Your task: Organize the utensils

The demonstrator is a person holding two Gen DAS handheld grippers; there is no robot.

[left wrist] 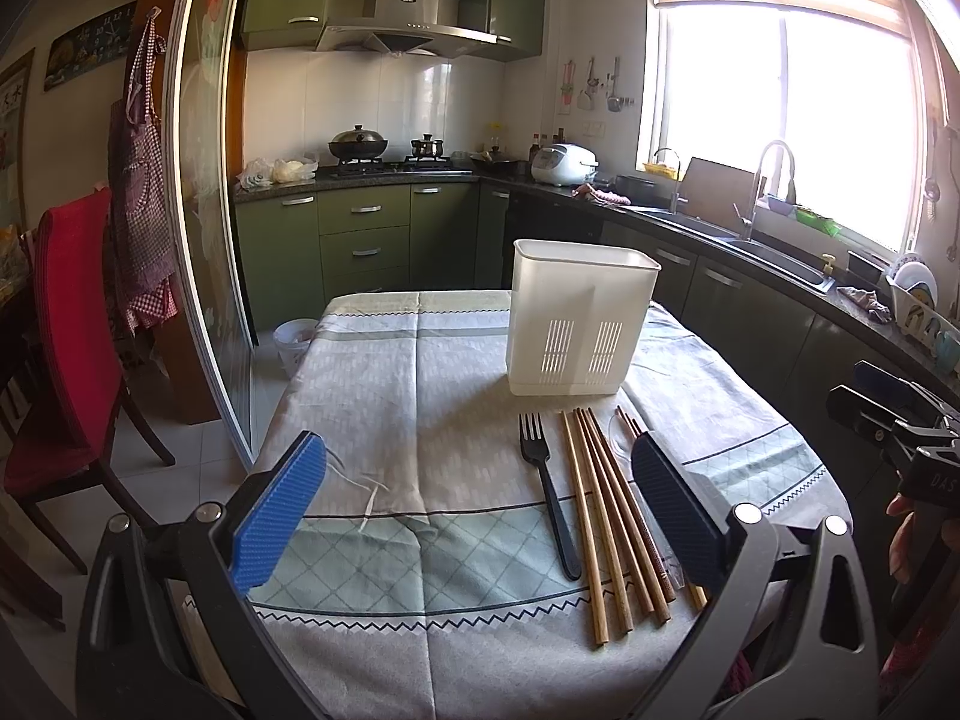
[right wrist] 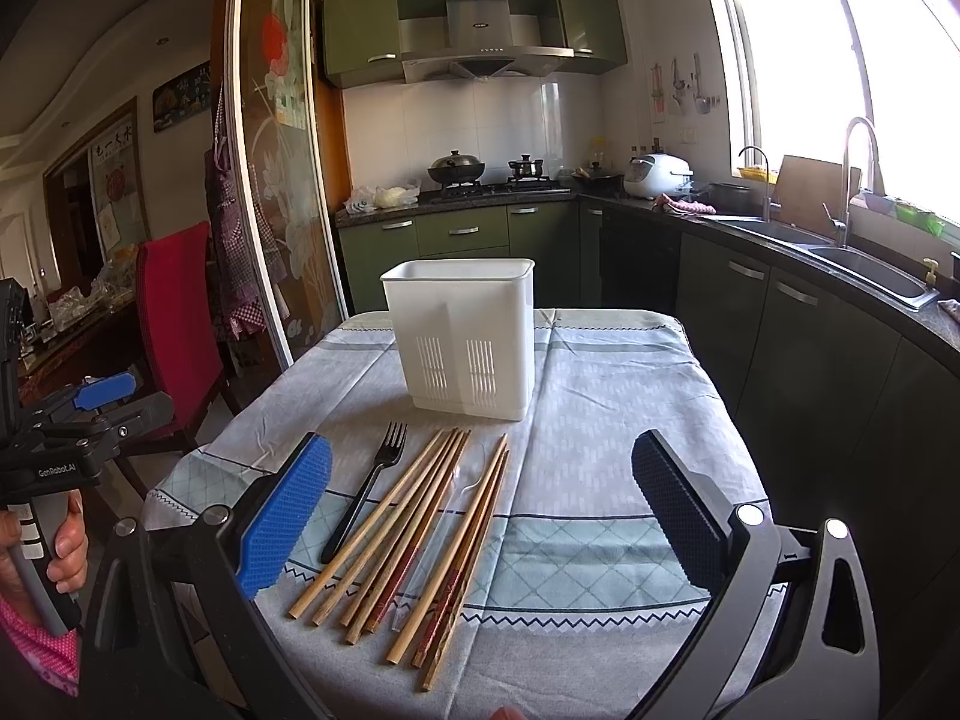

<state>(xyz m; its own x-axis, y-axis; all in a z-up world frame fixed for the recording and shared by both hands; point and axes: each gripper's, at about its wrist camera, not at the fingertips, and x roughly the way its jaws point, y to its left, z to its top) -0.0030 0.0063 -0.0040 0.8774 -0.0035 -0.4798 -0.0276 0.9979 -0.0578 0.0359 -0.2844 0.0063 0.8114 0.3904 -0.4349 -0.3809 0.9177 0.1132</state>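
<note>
White slotted utensil holder (right wrist: 465, 339) stands upright on the patterned tablecloth (right wrist: 600, 420), toward the table's far end. Just in front of the holder: black fork (right wrist: 366, 489) and a row of wooden chopsticks (right wrist: 414, 534) lying flat, fork on the chopsticks' left. Left gripper (left wrist: 480, 516) and right gripper (right wrist: 480, 516) both spread wide, gripping nothing, above the near edge. Behind the holder: green cabinets (right wrist: 462, 231), stove with wok (right wrist: 456, 168). Right of the holder: sink (right wrist: 870, 264), window (right wrist: 852, 72). Left of the holder: red chair (right wrist: 174, 312).
</note>
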